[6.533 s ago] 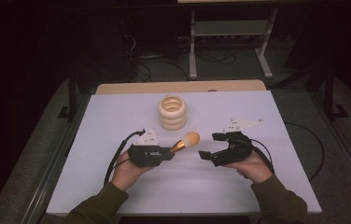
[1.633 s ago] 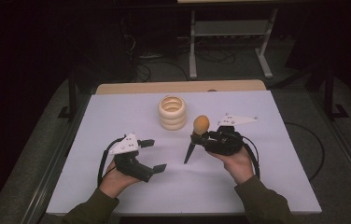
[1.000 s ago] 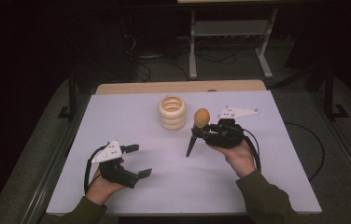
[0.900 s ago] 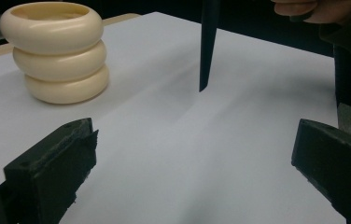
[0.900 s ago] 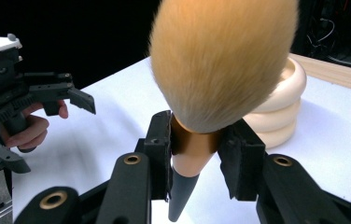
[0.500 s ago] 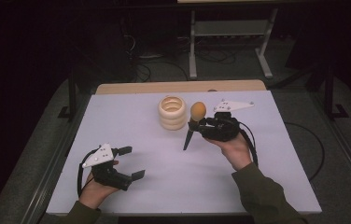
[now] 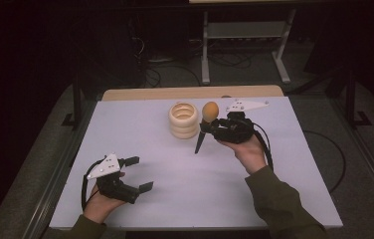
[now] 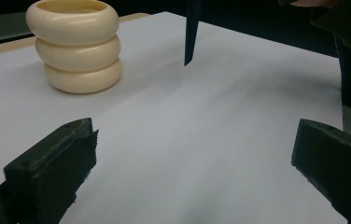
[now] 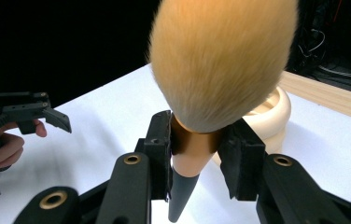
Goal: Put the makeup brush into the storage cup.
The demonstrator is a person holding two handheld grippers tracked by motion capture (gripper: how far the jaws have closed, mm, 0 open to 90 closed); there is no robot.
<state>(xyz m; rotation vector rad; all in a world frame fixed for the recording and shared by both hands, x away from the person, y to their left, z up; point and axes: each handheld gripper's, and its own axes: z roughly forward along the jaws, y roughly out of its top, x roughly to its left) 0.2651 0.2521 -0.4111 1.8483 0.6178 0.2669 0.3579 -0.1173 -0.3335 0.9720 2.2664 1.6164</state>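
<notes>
right gripper (image 7: 214, 130) center frame clamped on makeup brush (image 7: 206, 121), bristles up beside ring holder (image 7: 184, 119), left gripper (image 7: 138, 173) lower left, jaws apart

- No text, label, brand, number or sign can be read in any of the three views.
</notes>
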